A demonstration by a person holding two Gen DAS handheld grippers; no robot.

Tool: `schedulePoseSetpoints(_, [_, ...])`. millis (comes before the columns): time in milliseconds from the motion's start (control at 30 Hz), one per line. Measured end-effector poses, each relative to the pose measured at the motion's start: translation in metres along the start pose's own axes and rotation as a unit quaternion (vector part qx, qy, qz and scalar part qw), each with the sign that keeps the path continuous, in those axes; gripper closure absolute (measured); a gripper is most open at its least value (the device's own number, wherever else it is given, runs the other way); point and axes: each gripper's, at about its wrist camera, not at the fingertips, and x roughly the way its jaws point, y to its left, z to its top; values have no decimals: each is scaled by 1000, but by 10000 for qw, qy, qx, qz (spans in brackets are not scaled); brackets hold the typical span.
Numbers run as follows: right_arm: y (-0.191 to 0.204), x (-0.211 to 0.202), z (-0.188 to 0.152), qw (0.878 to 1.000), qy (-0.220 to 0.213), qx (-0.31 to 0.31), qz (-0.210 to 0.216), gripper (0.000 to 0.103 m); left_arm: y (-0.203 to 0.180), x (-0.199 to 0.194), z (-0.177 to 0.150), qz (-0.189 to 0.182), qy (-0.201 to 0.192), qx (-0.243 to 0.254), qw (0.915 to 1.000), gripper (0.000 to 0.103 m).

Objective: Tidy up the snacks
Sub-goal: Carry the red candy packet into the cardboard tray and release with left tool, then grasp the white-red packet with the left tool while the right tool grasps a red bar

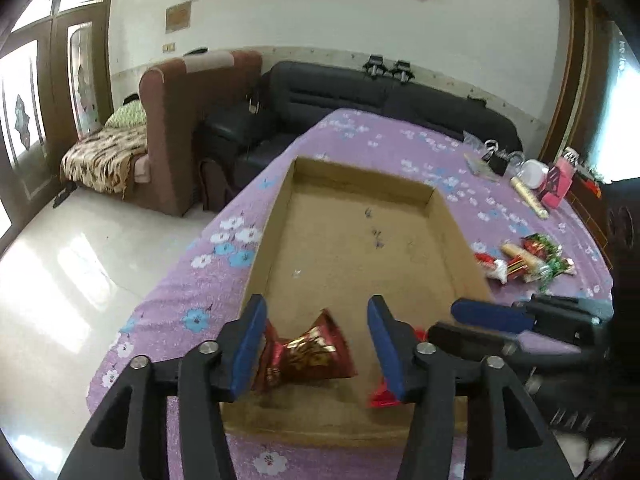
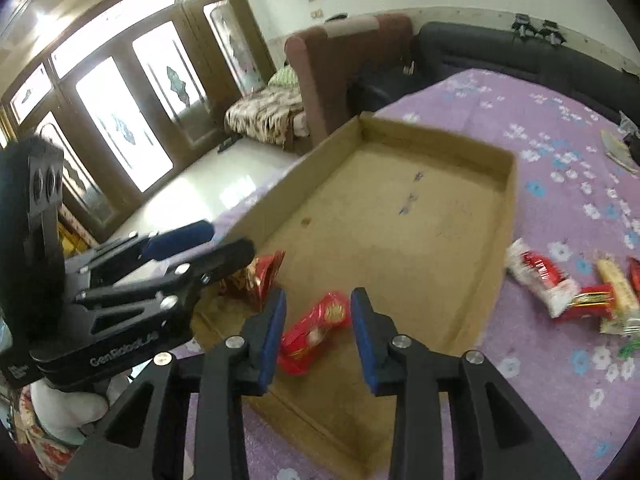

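Your dark red snack packet with gold print (image 1: pixel 308 354) lies on the floor of the shallow cardboard box (image 1: pixel 276 216), at its near left corner, and your left gripper (image 1: pixel 316 344) stands over it with the blue pads spread; the left pad sits just beside the wrapper, the right one apart from it. A bright red snack packet (image 2: pixel 316 330) lies a little to the right of the first one on the same box floor, between the parted pads of your right gripper (image 2: pixel 318 334), and you cannot tell whether the left pad touches it. The rest of the box floor is bare brown card. To the right of the box, a loose heap of snack packets (image 2: pixel 576 292) lies on the purple flowered tablecloth (image 2: pixel 560 128). Beyond the table stands a black sofa (image 1: pixel 360 92).
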Motion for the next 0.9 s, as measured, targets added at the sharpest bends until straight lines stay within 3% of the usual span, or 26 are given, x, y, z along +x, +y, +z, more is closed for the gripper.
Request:
schedulePoseSetpoints(100, [-29, -33, 7, 9989, -361, 292, -54, 66, -8, -16, -1, -137, -225, 23, 9997, 40])
schedulePoseSetpoints(200, [-73, -58, 11, 9945, -585, 674, -552, 66, -15, -29, -5, -332, -386, 20, 9987, 34])
schedulePoseSetpoints(333, [-130, -62, 13, 9853, -477, 1130, -1191, 66, -24, -32, -10, -588, -403, -33, 9975, 34])
schedulePoseSetpoints(433, [-145, -45, 20, 9827, -203, 1040, -1520, 66, -34, -30, -11, -696, -345, 2, 9970, 34])
schedulePoseSetpoints(700, [-144, 28, 21, 9843, 679, 784, -1430, 67, -53, -33, -14, -788, -291, 118, 9964, 34])
schedulePoseSetpoints(767, [-149, 22, 12, 9837, 679, 955, -1365, 77, -55, -34, -14, -798, -288, 164, 9963, 33])
schedulePoseSetpoints(900, [-161, -7, -15, 9795, 827, 1595, -912, 79, -59, -33, -15, -840, -266, 201, 9959, 33])
